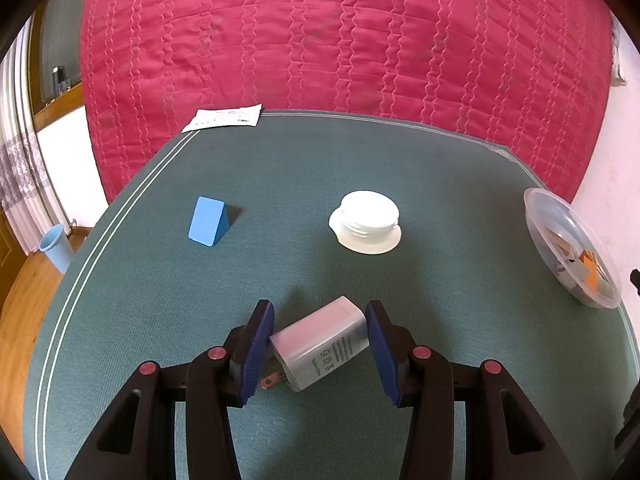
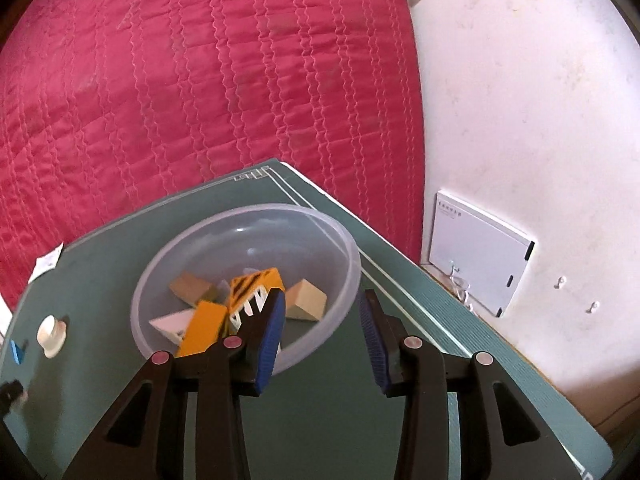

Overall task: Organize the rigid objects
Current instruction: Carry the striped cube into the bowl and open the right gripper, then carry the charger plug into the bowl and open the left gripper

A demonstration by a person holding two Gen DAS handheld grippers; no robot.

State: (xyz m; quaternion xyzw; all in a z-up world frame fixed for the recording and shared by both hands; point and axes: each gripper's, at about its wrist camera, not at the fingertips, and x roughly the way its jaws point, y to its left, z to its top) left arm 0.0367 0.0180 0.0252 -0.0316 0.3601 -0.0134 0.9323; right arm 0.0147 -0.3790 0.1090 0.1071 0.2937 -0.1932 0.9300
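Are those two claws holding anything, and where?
Left gripper pinches the white charger across two opposite corners, prongs toward the camera. Right gripper holds nothing.

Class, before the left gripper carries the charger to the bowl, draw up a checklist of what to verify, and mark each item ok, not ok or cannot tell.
1. White charger between left gripper pads: ok.
2. Both pads pressing on it: cannot tell; it sits skewed, a gap shows at one side.
3. Right gripper empty, jaws opening: ok.
4. Clear bowl has room among its blocks: ok.
5. Right gripper clear of the bowl: not ok, it hangs at the rim.
6. Blue wedge and white cap off the path: ok.
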